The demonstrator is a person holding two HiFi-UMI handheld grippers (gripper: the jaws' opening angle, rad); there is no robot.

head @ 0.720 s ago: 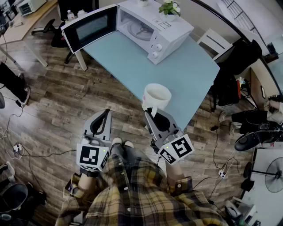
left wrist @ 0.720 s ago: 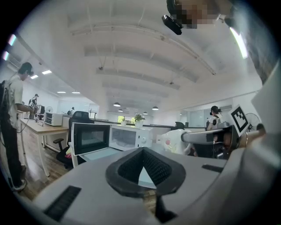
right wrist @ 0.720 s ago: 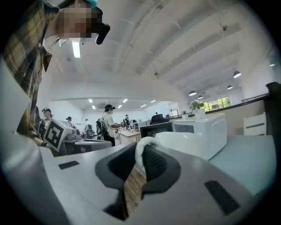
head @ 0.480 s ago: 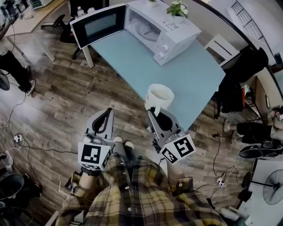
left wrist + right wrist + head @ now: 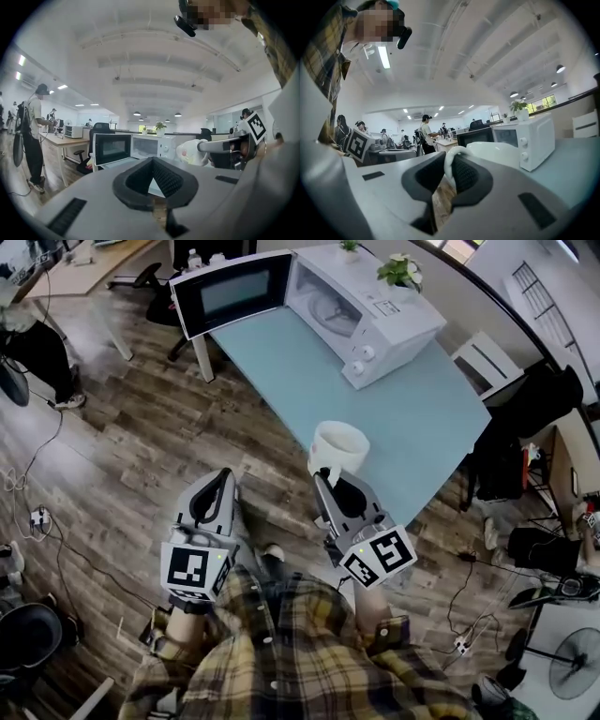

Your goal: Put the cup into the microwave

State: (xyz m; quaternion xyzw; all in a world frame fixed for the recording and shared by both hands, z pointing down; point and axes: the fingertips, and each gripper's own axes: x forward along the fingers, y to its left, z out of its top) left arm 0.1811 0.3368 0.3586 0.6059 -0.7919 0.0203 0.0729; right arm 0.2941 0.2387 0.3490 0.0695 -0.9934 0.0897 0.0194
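Observation:
A white cup (image 5: 337,446) hangs over the near edge of the pale blue table (image 5: 394,418), with my right gripper (image 5: 324,480) shut on its handle. In the right gripper view the handle (image 5: 449,164) sits between the black pads and the cup body (image 5: 497,151) lies beyond them. The white microwave (image 5: 375,310) stands at the table's far end with its door (image 5: 230,292) swung wide open and the turntable visible inside. My left gripper (image 5: 222,478) is over the wooden floor left of the cup, shut with nothing in it (image 5: 152,160).
A small potted plant (image 5: 401,270) stands on top of the microwave. A white chair (image 5: 487,357) is at the table's right side. Cables and a power strip (image 5: 37,519) lie on the floor at left. A person (image 5: 28,334) stands by a desk at far left.
The table and microwave have slid lower and nearer in the head view as I walk towards them. The cup stays in the right gripper; both grippers keep their pose.

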